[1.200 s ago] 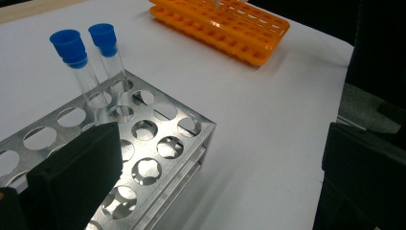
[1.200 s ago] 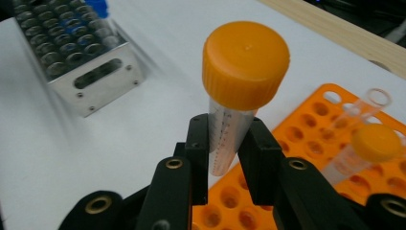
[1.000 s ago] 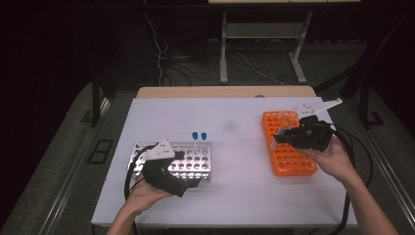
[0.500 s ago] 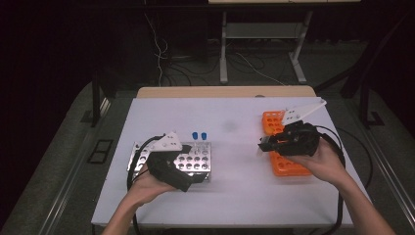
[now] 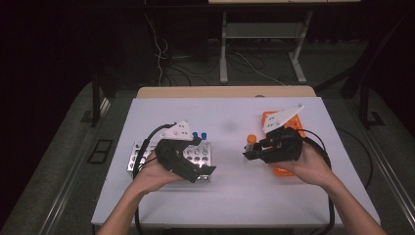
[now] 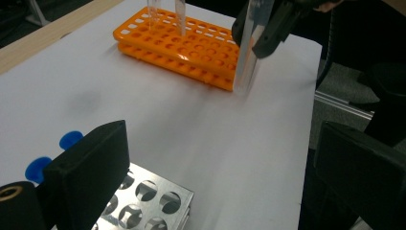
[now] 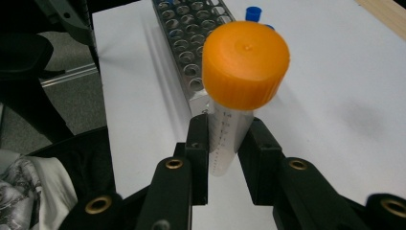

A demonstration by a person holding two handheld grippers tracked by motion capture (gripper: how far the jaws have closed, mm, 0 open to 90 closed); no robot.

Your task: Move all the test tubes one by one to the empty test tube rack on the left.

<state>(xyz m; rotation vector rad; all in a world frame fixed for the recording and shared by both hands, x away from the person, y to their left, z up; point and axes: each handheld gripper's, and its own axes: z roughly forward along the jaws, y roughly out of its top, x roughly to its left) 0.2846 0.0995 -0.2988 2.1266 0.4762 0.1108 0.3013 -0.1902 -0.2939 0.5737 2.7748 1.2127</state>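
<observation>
Orange cap first: from the high view we carry a capped tube [image 5: 250, 143] upright in our right gripper [image 5: 250, 152], out over bare white table [image 5: 235, 196] between the orange rack [image 5: 288, 125] and the metal rack [image 5: 195, 155]. Our left gripper [image 5: 208, 170] hangs over the metal rack's near edge, two blue caps [image 5: 199, 135] just behind it.

Now the left gripper view: our black jaws stand wide apart with nothing between them, the metal rack's [image 6: 143, 199] round holes below. Across the table the clear tube [image 6: 246, 52] hangs from the other gripper beside the orange rack [image 6: 182, 45], where two more tubes stand.

Right gripper view: both jaws are closed on the tube's printed wall [image 7: 225, 139] just under the orange cap [image 7: 245, 64], with the metal rack [image 7: 191, 38] ahead. We judge the tube light, stiff and slick plastic, so it could swing or slip. Gripping high on the wall under the cap looks right to us, leaving the lower end free for a hole.
</observation>
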